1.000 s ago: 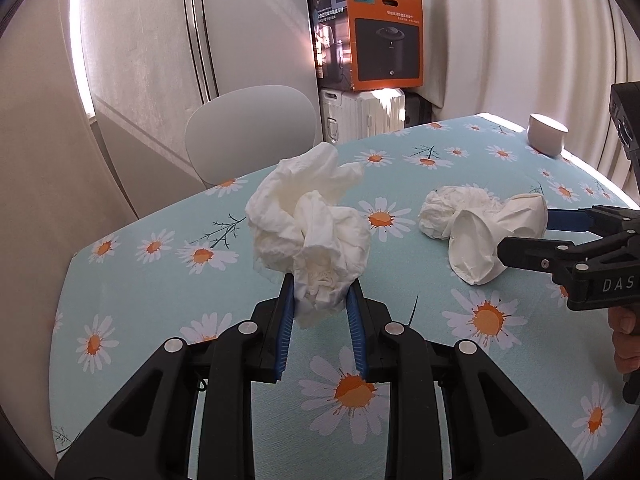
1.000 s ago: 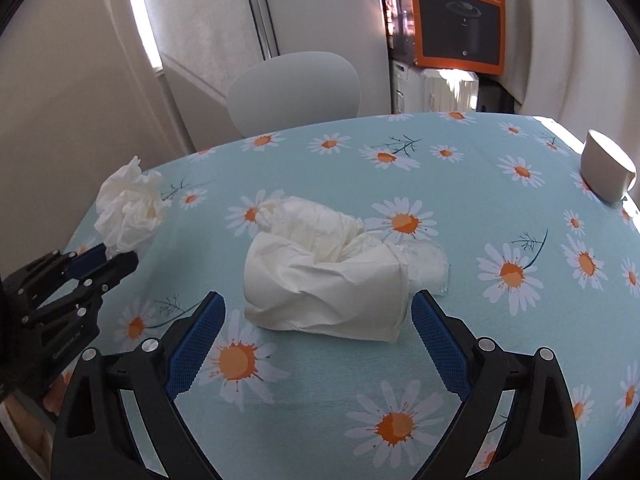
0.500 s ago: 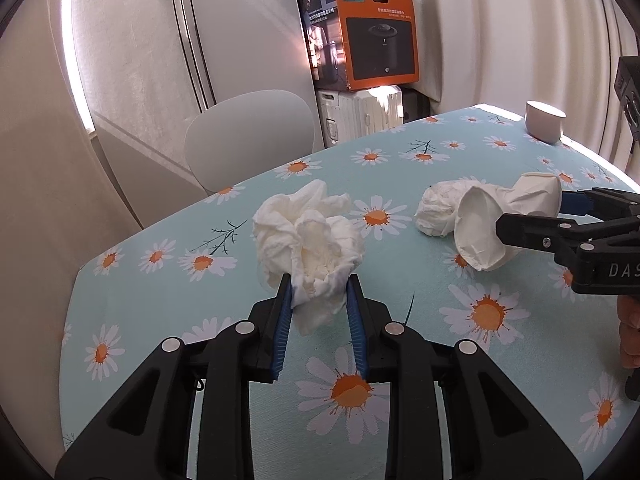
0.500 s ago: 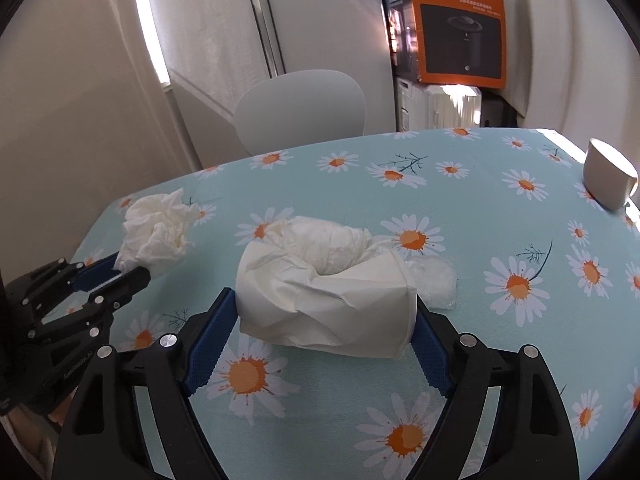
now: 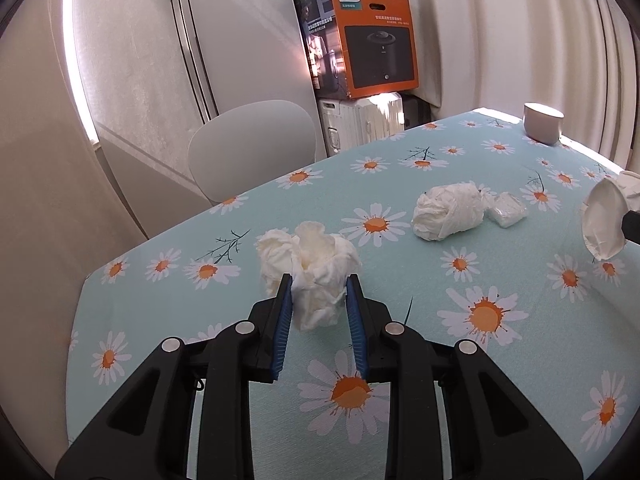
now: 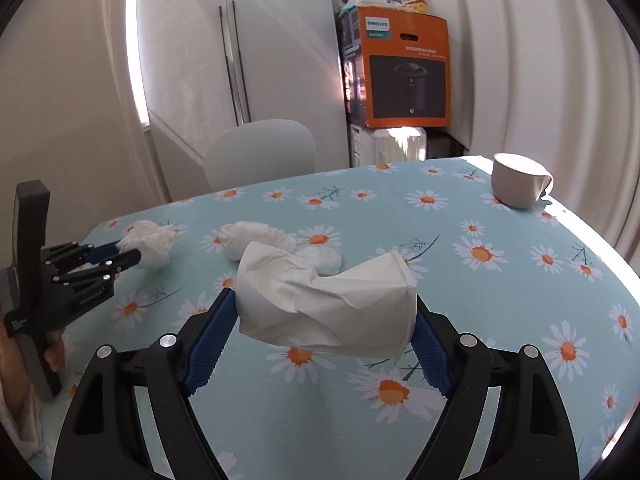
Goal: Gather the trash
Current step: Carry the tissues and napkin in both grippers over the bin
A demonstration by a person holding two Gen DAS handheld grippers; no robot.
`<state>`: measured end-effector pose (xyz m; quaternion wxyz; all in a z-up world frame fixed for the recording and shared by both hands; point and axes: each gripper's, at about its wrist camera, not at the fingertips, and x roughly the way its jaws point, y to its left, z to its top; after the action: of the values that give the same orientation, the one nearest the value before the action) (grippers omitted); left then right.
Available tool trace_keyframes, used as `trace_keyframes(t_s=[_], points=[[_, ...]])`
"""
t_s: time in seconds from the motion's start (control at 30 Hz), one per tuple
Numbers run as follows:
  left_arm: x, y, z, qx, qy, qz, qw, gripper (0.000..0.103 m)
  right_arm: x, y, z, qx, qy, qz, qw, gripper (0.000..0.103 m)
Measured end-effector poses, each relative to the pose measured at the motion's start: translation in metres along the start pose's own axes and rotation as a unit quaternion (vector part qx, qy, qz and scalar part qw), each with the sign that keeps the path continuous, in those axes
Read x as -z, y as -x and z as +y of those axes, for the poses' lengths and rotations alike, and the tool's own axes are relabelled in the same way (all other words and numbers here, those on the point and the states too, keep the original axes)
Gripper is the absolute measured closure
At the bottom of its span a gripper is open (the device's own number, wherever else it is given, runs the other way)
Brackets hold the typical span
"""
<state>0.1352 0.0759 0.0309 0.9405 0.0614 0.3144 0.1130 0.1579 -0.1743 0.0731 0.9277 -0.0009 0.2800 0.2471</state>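
We see R gripper (image 6: 320, 320) clamped on crushed paper cup (image 6: 326, 304), lifted off tablecloth (image 6: 500, 300); soft wall may buckle & slip. L gripper (image 5: 318, 300) pinches tissue wad (image 5: 310, 272) narrow, low over cloth; loose folds could tear out. Farther: wrapped wad (image 5: 446, 214) & plastic packet (image 5: 508, 214) lie uncollected, easy to snag. Mug (image 6: 518, 184) near far edge; careless swing knocks it.

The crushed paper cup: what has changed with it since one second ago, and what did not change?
The right gripper closed on the crushed paper cup and lifted it off the table, away from the tissue wad left behind. The left gripper stays clamped on its crumpled tissue; the mug is unmoved.
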Motion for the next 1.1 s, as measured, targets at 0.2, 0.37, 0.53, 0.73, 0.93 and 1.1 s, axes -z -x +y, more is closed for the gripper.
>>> trace_keyframes(t_s=[0.2, 0.37, 0.53, 0.73, 0.93, 1.1], points=[[-0.001, 0.003, -0.006, -0.006, -0.012, -0.008, 0.9999, 0.076, 0.031, 0.043, -0.029, 0.035, -0.027, -0.017, 0.999, 0.026], [0.001, 0.006, -0.015, 0.02, -0.019, -0.002, 0.9996, 0.076, 0.055, 0.068, -0.049, 0.041, -0.039, -0.02, 0.998, 0.025], [0.003, 0.011, -0.025, 0.038, -0.03, 0.0, 0.9988, 0.076, 0.07, 0.089, -0.073, 0.045, -0.049, -0.03, 0.997, 0.025], [0.002, 0.029, -0.045, 0.072, -0.049, 0.004, 0.9962, 0.076, 0.085, 0.116, -0.101, 0.069, -0.058, -0.043, 0.995, 0.03], [-0.007, 0.042, -0.084, 0.115, -0.072, 0.011, 0.9907, 0.076, 0.097, 0.127, -0.123, 0.06, -0.07, -0.045, 0.995, 0.046], [-0.011, 0.048, -0.117, 0.144, -0.088, 0.009, 0.9856, 0.076, 0.106, 0.127, -0.134, 0.056, -0.078, -0.042, 0.994, 0.044]])
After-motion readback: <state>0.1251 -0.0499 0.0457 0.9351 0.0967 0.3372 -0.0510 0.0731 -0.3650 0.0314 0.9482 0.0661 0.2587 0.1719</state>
